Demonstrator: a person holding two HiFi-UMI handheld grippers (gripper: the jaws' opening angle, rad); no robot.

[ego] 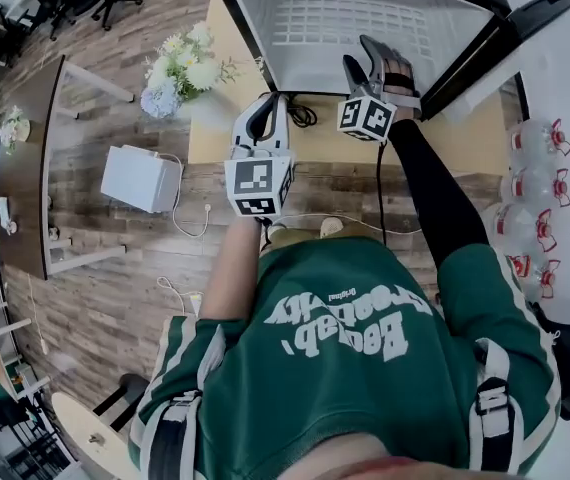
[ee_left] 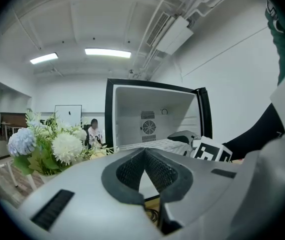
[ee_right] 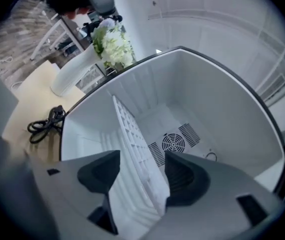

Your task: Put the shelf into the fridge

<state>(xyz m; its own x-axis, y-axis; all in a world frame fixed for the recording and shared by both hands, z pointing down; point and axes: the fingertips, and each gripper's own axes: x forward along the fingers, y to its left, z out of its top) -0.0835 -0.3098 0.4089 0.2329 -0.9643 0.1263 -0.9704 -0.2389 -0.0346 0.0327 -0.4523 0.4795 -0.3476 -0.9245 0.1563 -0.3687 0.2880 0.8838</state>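
A small fridge point(ego: 265, 28) stands open on a wooden table, its white inside facing me. The white wire shelf point(ego: 355, 28) lies inside it; in the right gripper view the shelf point(ee_right: 135, 139) runs edge-on between the jaws. My right gripper point(ego: 362, 58) is at the fridge's mouth, and here point(ee_right: 141, 171) its jaws stand wide and open, the pads not pressing on the shelf's front edge. My left gripper point(ego: 265, 108) hangs lower, in front of the fridge, shut with nothing in it point(ee_left: 143, 151). From the left gripper view the fridge point(ee_left: 152, 114) is straight ahead.
The fridge's black door point(ego: 505, 38) swings out to the right. A vase of white and blue flowers point(ego: 180, 68) stands left of the fridge. A black cable point(ego: 300, 115) lies coiled on the table. A white box point(ego: 140, 178) sits on the floor, water bottles point(ego: 535, 198) at right.
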